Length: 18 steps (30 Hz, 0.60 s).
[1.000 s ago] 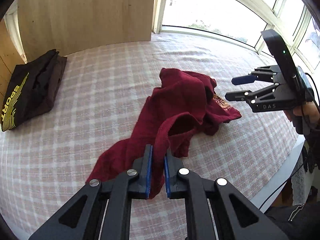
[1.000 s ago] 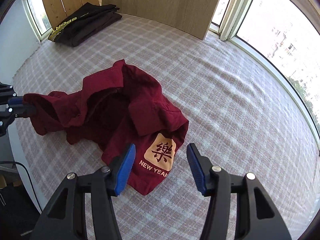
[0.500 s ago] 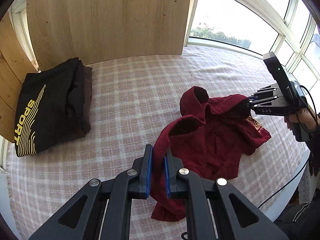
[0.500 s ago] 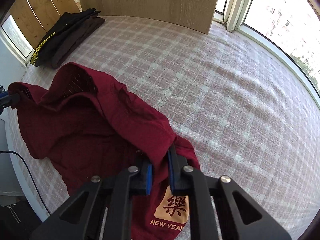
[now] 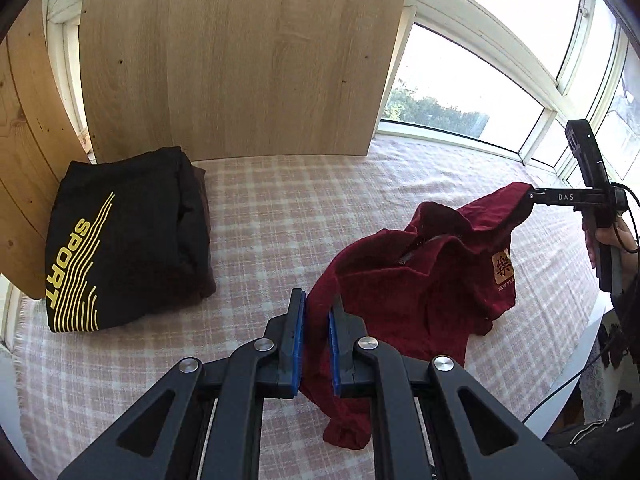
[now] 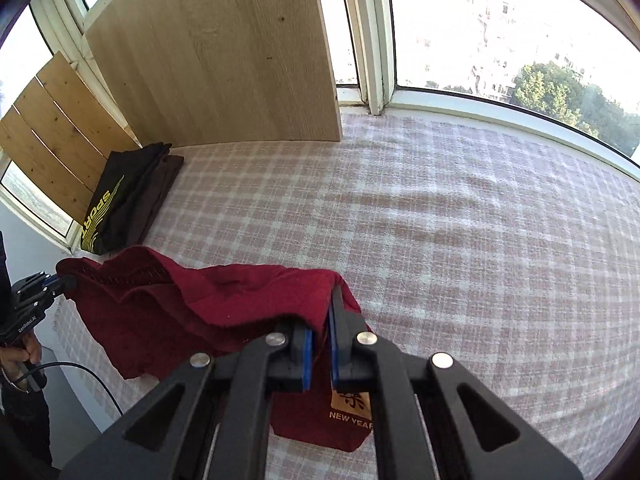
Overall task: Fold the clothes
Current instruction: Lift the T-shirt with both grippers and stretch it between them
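Note:
A dark red shirt (image 5: 420, 288) with a gold "NEW YEAR" patch (image 5: 503, 268) hangs lifted between my two grippers above the checked cloth. My left gripper (image 5: 316, 320) is shut on one edge of it. My right gripper (image 6: 320, 336) is shut on the other edge, and it shows at the right of the left wrist view (image 5: 532, 197). In the right wrist view the shirt (image 6: 208, 300) stretches left to the left gripper (image 6: 60, 282). Its lower part sags and touches the cloth.
A folded black "SPORT" garment (image 5: 120, 236) lies on a brown one at the back left, also in the right wrist view (image 6: 120, 200). Wooden boards (image 5: 240, 60) and windows stand behind. The pink checked cloth (image 6: 460, 240) covers the table; its front edge (image 5: 576, 364) lies at the right.
My right gripper closed on the shirt's edge near the patch. Both grippers have since lifted and drawn apart, raising the shirt off the cloth.

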Available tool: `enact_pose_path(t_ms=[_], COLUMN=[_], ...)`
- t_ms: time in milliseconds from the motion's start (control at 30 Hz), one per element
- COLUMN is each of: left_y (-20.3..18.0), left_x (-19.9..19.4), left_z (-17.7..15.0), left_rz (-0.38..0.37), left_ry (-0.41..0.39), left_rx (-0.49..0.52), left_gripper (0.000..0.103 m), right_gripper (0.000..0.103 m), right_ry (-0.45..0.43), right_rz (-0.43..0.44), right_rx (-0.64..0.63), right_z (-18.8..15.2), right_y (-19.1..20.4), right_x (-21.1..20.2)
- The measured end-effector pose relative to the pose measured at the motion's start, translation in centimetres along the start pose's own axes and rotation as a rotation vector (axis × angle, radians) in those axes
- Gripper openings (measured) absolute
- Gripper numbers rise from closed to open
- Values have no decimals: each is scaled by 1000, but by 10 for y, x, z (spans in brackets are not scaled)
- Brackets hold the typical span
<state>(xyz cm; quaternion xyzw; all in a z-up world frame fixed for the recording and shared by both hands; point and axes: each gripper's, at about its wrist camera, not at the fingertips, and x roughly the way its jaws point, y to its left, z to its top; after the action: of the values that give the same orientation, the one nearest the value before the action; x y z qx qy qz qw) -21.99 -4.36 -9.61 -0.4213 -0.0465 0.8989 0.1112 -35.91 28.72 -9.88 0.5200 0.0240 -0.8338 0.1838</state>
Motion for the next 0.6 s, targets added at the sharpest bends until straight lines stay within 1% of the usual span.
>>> enact_pose_path(t_ms=[167, 300, 367, 433, 500, 600], left_y=[-13, -16, -17, -17, -15, -13], left_x=[-60, -99, -118, -134, -141, -137], left_z=[4, 1, -1, -2, -3, -1], left_rz=[-46, -94, -118, -138, -145, -137], left_ry=[-62, -66, -67, -60, -43, -16], left_rx=[100, 139, 158, 176, 177, 187], left_gripper=[10, 10, 10, 10, 10, 10], right_gripper=[6, 6, 6, 6, 6, 6], right_ry=[-50, -91, -98, -95, -83, -70], right_rz=[-78, -141, -159, -168, -170, -177], right_rx=[55, 99, 119, 135, 147, 158], right_z=[-22, -40, -57, -71, -84, -91], right_y=[7, 12, 22, 32, 38, 39], right_x=[-67, -120, -141, -155, -162, -161])
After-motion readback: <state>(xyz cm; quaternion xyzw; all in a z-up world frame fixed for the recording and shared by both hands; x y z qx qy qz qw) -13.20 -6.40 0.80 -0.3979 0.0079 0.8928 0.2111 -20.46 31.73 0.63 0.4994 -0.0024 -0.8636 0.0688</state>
